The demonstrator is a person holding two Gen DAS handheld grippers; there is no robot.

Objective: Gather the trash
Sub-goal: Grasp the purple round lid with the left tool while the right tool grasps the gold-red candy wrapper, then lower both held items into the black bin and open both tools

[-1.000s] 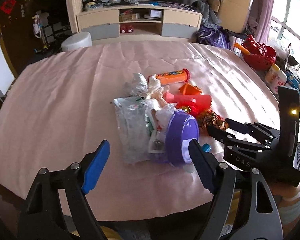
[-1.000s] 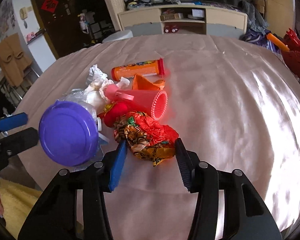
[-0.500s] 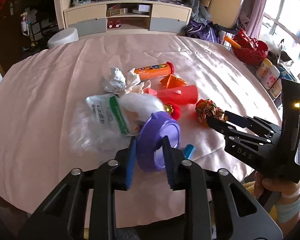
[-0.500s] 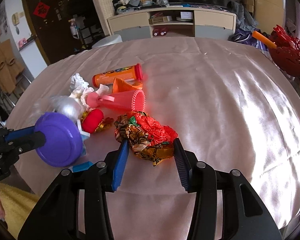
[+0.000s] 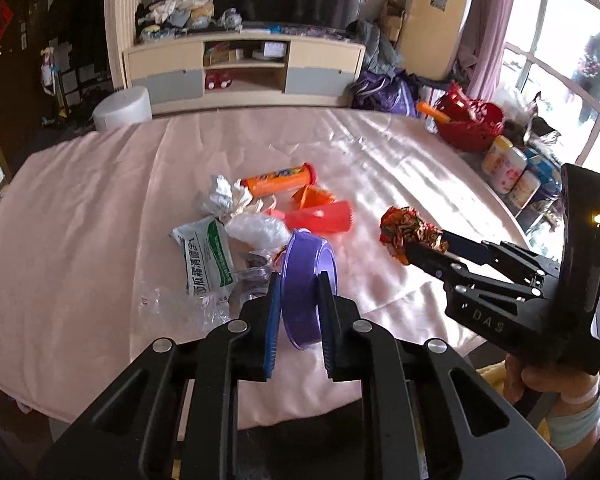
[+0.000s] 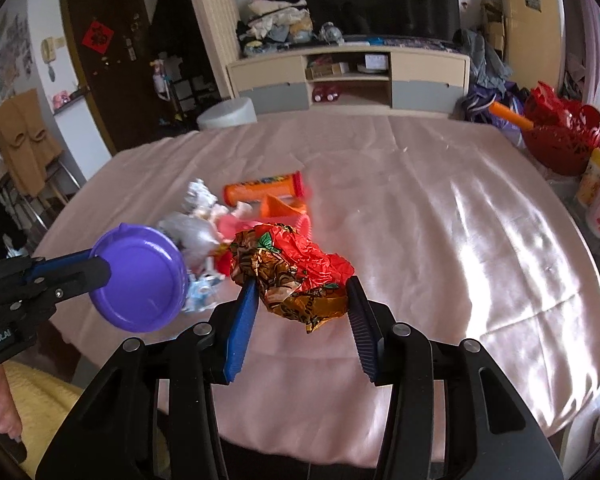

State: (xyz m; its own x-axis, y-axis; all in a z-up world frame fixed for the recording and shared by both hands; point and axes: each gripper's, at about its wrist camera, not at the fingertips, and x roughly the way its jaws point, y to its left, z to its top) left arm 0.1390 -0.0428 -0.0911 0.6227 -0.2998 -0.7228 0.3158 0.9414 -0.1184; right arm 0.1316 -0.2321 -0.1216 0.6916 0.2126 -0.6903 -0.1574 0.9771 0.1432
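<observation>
Over the pink tablecloth (image 5: 80,240), left gripper (image 5: 299,312) just closed on purple lid (image 5: 306,280), right gripper (image 6: 300,312) marked "DAS" clamping crumpled wrapper (image 6: 296,272), white pouch (image 5: 206,256) with green Chinese print

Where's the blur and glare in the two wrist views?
Right wrist: motion blur smears the trash pile and orange tube; the held wrapper stays sharp. Left wrist: mostly sharp, window blown out. Both: sun glare on the tablecloth's right side, fisheye bending at the edges.

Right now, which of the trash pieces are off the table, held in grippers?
Two: the purple lid, clamped edge-on in the left gripper, and the crumpled foil wrapper in the right gripper. The orange tube lies on the tablecloth.
</observation>
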